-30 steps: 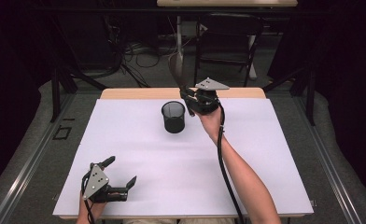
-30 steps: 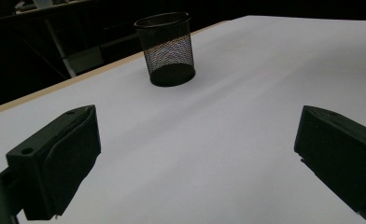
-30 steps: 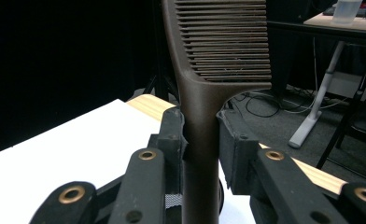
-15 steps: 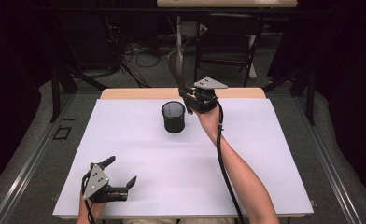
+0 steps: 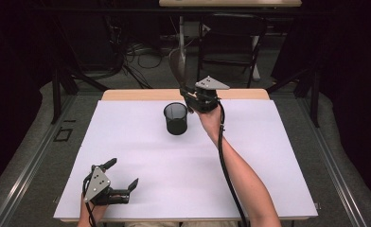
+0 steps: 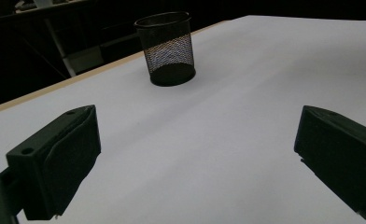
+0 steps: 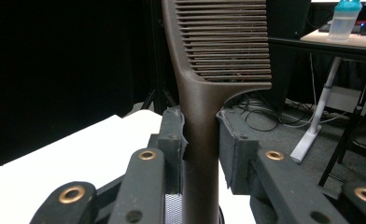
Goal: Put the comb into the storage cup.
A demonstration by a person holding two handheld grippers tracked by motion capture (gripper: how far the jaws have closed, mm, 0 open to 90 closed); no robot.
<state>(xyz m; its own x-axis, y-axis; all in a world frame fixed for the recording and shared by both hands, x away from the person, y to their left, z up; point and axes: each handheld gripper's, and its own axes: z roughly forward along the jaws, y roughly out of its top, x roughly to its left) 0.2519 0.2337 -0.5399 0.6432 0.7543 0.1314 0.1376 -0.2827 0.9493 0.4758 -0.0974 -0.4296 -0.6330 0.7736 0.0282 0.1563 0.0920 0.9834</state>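
The right claw (image 5: 187,97) is pinching a comb (image 7: 218,70) by its handle. The comb is dark brown, with a matte, slightly grainy skin. Its handle is long and narrow, and it widens at the top into a flat head with a row of fine, straight, close teeth that all point to one side. In the right gripper view the handle stands upright between the two pads, which press on it from both sides. In the high view the comb (image 5: 178,66) rises above the claw and leans a little, over the far part of the white surface (image 5: 269,161). Just beside it, a little nearer to the person, stands a black wire-mesh cup (image 5: 176,118), round, upright and open at the top; the comb does not touch it.

The left claw (image 5: 122,174) rests low at the near left corner of the surface, its jaws spread wide with nothing between them. In its own view the mesh cup (image 6: 168,46) stands well apart.
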